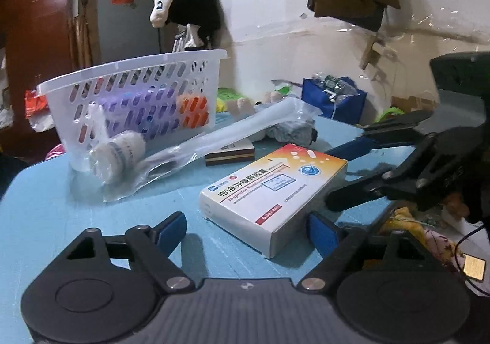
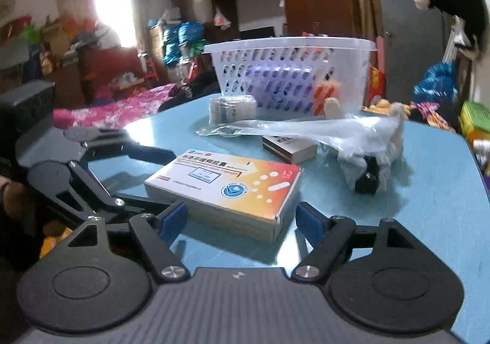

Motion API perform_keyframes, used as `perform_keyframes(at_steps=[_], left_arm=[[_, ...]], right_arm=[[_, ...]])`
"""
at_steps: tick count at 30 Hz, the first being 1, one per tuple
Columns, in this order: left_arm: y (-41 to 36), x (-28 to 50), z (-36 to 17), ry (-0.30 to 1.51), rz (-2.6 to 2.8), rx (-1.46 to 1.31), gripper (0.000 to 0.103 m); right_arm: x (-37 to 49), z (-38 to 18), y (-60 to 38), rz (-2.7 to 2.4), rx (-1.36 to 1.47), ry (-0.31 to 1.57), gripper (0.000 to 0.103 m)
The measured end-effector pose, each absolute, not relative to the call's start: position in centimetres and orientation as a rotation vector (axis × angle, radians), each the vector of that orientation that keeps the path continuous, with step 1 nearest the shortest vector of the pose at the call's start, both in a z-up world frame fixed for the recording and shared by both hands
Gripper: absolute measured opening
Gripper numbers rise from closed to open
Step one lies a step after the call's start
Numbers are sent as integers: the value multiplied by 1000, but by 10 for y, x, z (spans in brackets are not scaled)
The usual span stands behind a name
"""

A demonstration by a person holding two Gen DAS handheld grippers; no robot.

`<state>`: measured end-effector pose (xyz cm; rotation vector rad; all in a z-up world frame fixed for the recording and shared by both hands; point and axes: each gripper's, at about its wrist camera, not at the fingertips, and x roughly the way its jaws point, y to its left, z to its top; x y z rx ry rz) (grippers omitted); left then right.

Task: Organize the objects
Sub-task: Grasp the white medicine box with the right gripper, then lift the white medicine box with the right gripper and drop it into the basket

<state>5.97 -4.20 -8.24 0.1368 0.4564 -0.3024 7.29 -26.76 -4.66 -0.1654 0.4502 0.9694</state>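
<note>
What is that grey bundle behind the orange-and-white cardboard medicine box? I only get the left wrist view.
Observer: In the right wrist view it is a crumpled clear plastic bag with a black object inside.
Operator: What lies past the light blue table, left of the white slotted plastic basket?
Observer: Pink floral bedding, just beyond the table's edge.
Operator: Where does the light come from?
Observer: A bright opening, probably a window, far behind that bedding.
</note>
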Motion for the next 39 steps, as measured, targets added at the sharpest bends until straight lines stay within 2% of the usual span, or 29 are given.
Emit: perform_keyframes(at_steps=[2,4,20,39], left_arm=[[-40,64,-84,453,-330,119,83],[-41,65,-83,445,-349,126,72],[-24,61,-81,387,-448,139,70],[-14,50,-34,225,-426,147,69]], right_arm=[[77,-50,-264,983,-190,446,80],[77,-51,-263,979,-209,422,76],[66,-47,-275,1023,-262,370,60],[64,6,-261,991,-267,243,59]])
